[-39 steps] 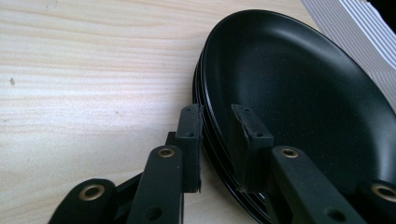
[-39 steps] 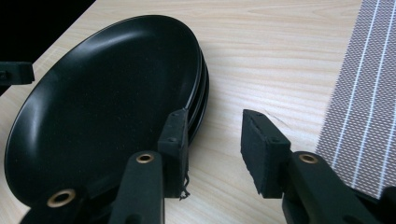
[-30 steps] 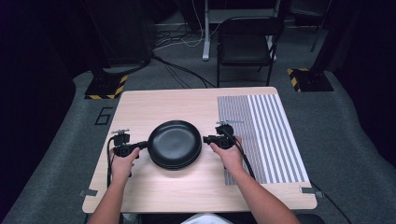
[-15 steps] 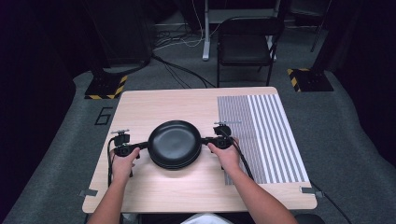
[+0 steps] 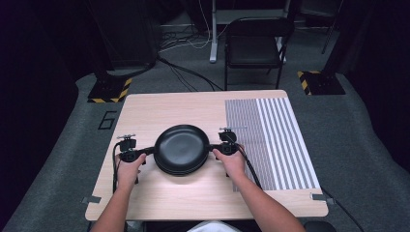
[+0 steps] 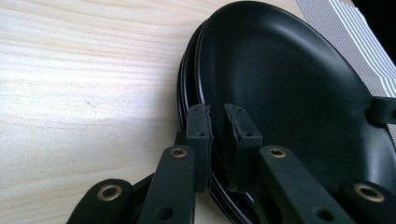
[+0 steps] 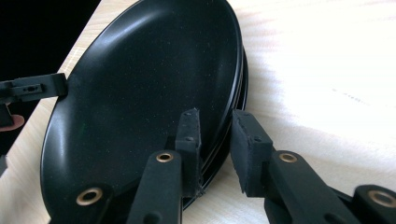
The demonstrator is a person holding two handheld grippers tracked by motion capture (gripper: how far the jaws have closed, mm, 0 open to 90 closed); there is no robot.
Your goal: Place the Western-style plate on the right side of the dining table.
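A stack of black plates [image 5: 181, 149] lies in the middle of the wooden table [image 5: 164, 108]. My left gripper [image 5: 151, 151] reaches in level from the left. In the left gripper view it [image 6: 218, 126] is shut on the top plate's [image 6: 289, 79] near rim, above the lower plates. My right gripper [image 5: 212, 147] comes in from the right. Its jaws [image 7: 215, 135] have just been closing around the rim of the stack [image 7: 140, 88]: one pad [image 7: 189, 133] lies over the top plate, the other pad [image 7: 250, 147] stands just clear of the edge.
A grey striped mat [image 5: 275, 140] covers the right part of the table, close behind my right hand. A black chair [image 5: 254, 46] stands on the floor beyond the far edge. Bare wood lies in front of and behind the plates.
My right gripper has edged slightly in toward the plates. The stack and my left gripper have stayed in place.
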